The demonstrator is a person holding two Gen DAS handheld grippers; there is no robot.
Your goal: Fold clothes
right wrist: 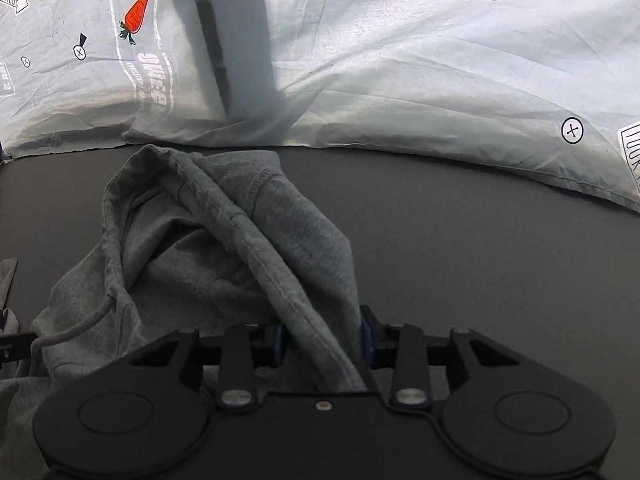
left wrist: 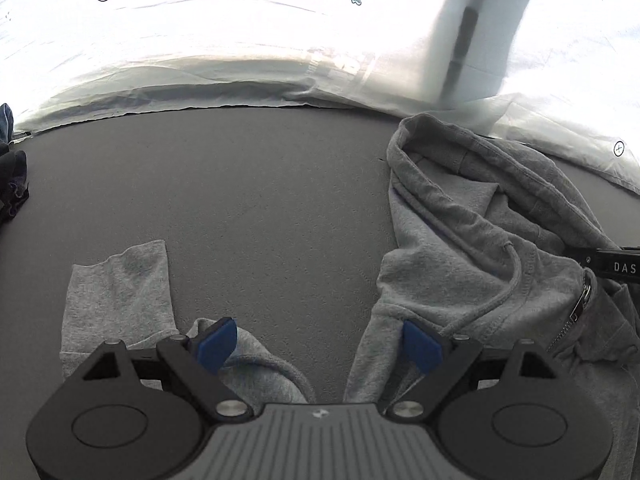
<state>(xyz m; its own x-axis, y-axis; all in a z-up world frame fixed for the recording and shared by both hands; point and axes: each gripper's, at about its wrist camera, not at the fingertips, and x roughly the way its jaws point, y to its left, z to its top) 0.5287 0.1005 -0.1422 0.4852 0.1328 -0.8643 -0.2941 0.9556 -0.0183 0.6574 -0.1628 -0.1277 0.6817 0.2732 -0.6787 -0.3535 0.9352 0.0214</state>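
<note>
two grippers on the job, and we're over a grey hoodie (left wrist: 472, 240) lying crumpled on a dark grey table (left wrist: 260, 184). our left gripper (left wrist: 320, 346) sits with its blue-padded fingers (left wrist: 218, 346) spread wide, nothing between them but bare tabletop. one pad is over a sleeve cuff (left wrist: 120, 280) that lies flat to the left, the other is at the edge of the hoodie's body, near the drawstring (left wrist: 508, 280) and the zipper (left wrist: 580, 308).

over on the right wrist view, our right gripper (right wrist: 322, 340) has its fingers pinched in on a thick fold of the hoodie (right wrist: 240, 240), the cloth running up out of the jaws toward the hood, which is bunched at the far side. the fabric is drawn taut along a stitched seam (right wrist: 280, 280).

behind the table hangs a pale, wrinkled sheet (right wrist: 440, 60) printed with a carrot (right wrist: 136, 14) and small crossed circles (right wrist: 572, 131). a dark heap of other cloth (left wrist: 12, 184) sits at the table's left edge.
</note>
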